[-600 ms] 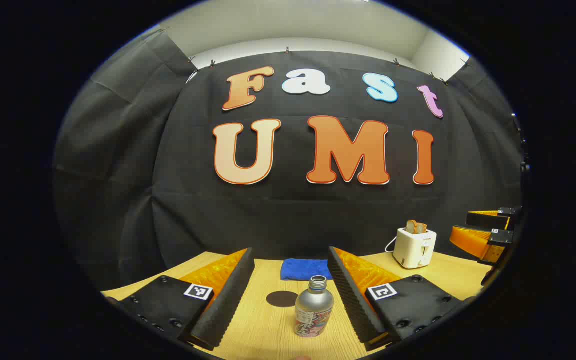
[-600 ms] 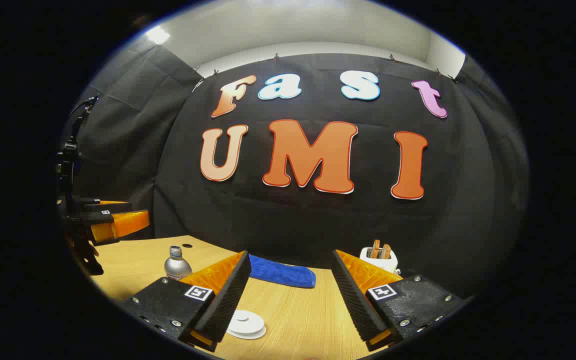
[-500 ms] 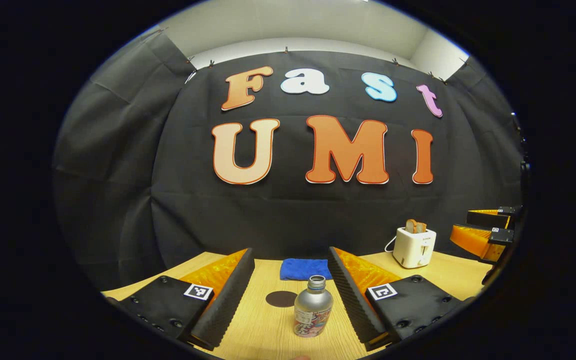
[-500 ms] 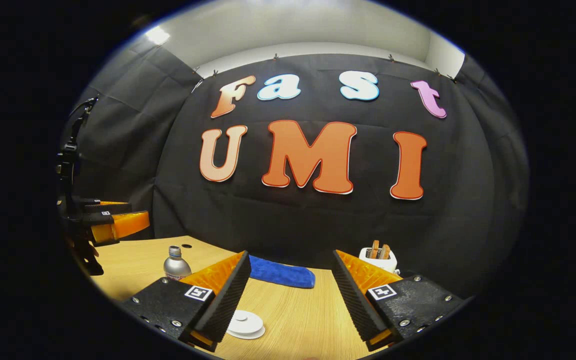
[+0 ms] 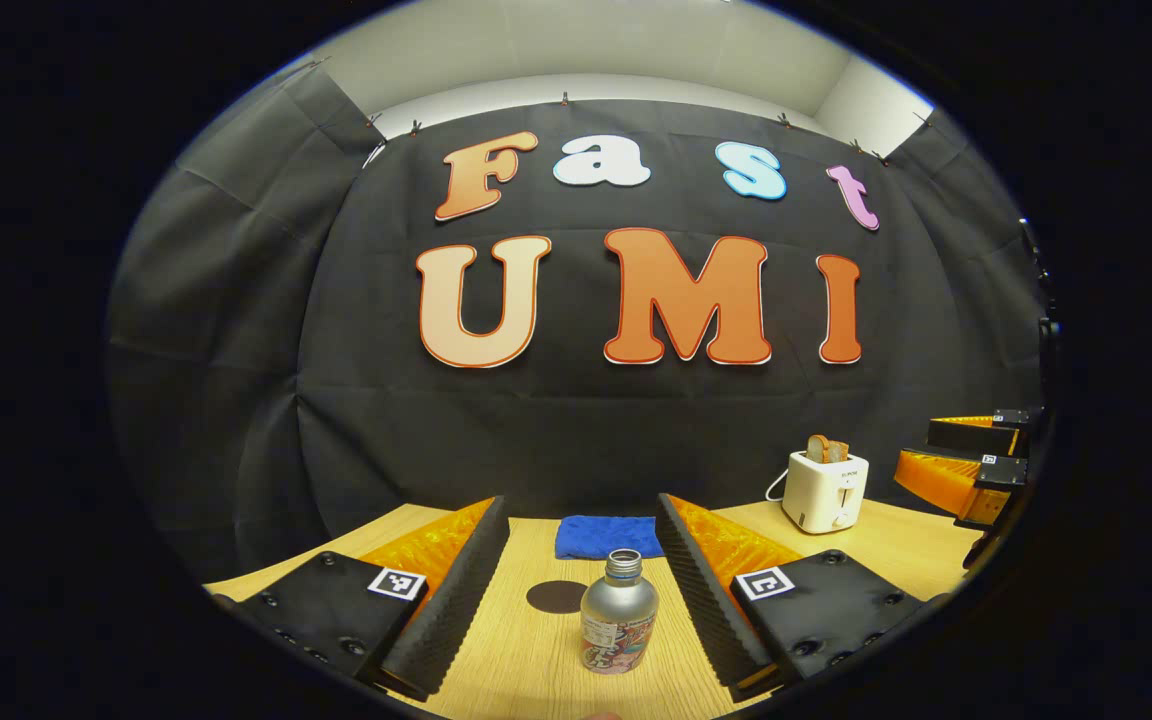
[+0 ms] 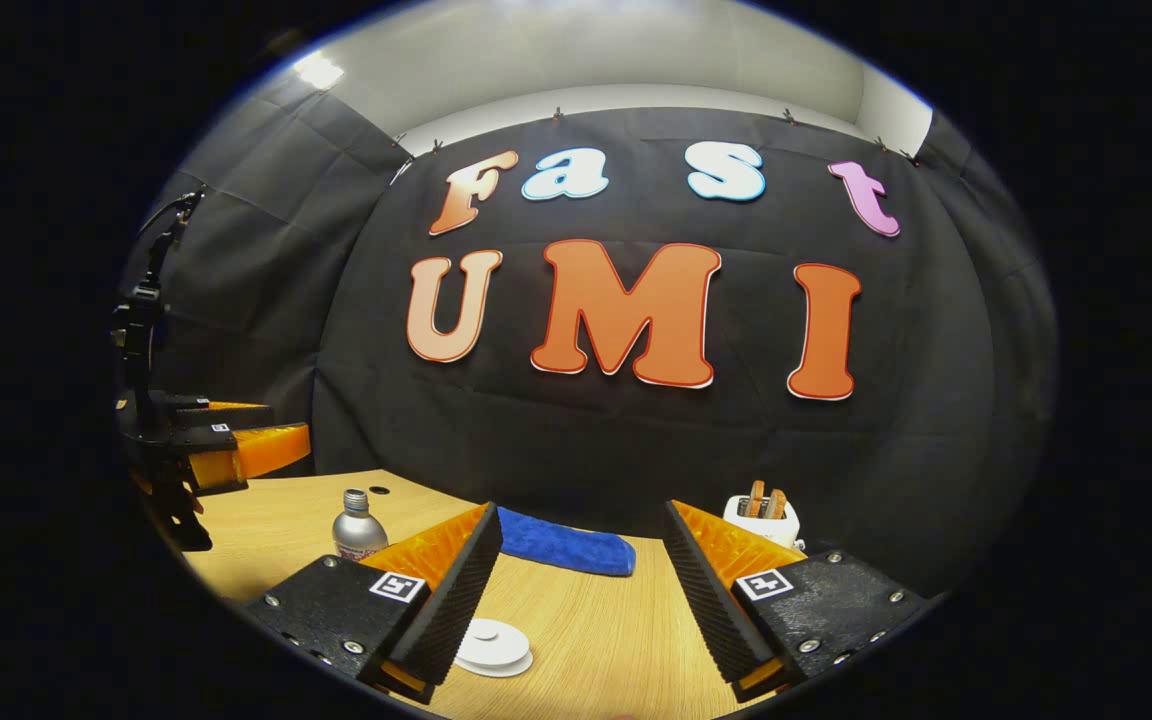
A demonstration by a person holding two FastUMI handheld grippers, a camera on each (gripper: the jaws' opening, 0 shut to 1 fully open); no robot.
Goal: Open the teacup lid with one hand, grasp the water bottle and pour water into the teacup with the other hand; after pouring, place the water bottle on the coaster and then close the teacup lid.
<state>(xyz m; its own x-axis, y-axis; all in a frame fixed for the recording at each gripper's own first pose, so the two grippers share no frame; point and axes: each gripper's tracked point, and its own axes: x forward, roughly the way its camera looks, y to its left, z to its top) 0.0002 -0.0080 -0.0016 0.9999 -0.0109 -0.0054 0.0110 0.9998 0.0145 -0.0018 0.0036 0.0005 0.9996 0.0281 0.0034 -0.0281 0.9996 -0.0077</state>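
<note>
A small silver water bottle (image 5: 618,624) with a printed label stands upright on the wooden table (image 5: 526,670), between the fingers of my open left gripper (image 5: 581,590) and touching neither. Just behind it lies a dark round coaster (image 5: 554,597). In the right gripper view the same bottle (image 6: 359,527) stands at the left, with the left gripper (image 6: 236,445) hovering above and to its left. My right gripper (image 6: 581,590) is open over the table. A white round teacup lid (image 6: 493,647) lies low beside its left finger, partly hidden by it.
A folded blue cloth (image 5: 608,537) lies at the back of the table by the black wall. A white toaster (image 5: 825,491) with bread slices stands at the back right. The right gripper (image 5: 966,465) shows at the far right in the left gripper view.
The left gripper has shifted slightly so the bottle sits a little lower and more to the left between its fingers. The right gripper view has barely moved.
</note>
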